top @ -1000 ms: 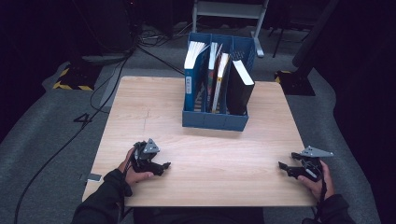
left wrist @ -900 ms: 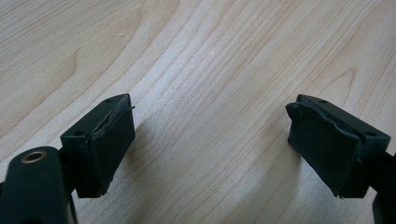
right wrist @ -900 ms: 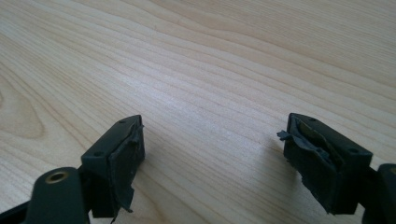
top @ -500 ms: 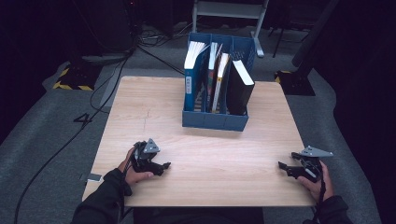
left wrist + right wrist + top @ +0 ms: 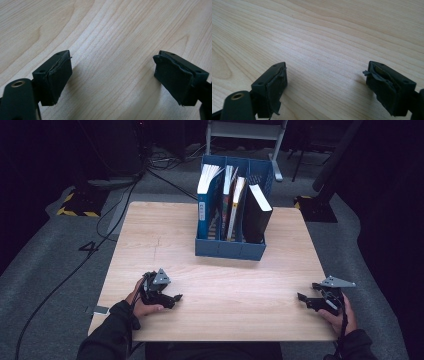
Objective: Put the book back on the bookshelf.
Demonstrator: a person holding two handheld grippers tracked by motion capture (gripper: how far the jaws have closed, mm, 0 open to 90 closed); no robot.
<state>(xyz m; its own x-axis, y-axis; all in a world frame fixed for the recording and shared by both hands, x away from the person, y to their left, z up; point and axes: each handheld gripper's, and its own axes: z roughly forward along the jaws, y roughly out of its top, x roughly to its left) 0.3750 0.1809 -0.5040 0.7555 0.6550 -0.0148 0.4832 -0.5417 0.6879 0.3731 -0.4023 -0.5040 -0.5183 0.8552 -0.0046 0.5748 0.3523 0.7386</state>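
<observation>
A blue file rack (image 5: 229,249) stands at the far middle of the wooden table (image 5: 210,285), holding a blue book (image 5: 205,205), two thinner books (image 5: 232,205) and a black book (image 5: 256,215), all upright. My left gripper (image 5: 176,298) rests at the near left of the table, held by a hand, and points right. In the left gripper view the left gripper (image 5: 112,80) is open, with bare wood between its pads. My right gripper (image 5: 301,298) rests at the near right edge and points left. The right gripper (image 5: 325,87) is open over bare wood.
Black cables (image 5: 85,250) run over the grey floor left of the table. A yellow-and-black striped base (image 5: 75,211) lies at the far left. A white metal stand (image 5: 245,130) rises behind the rack.
</observation>
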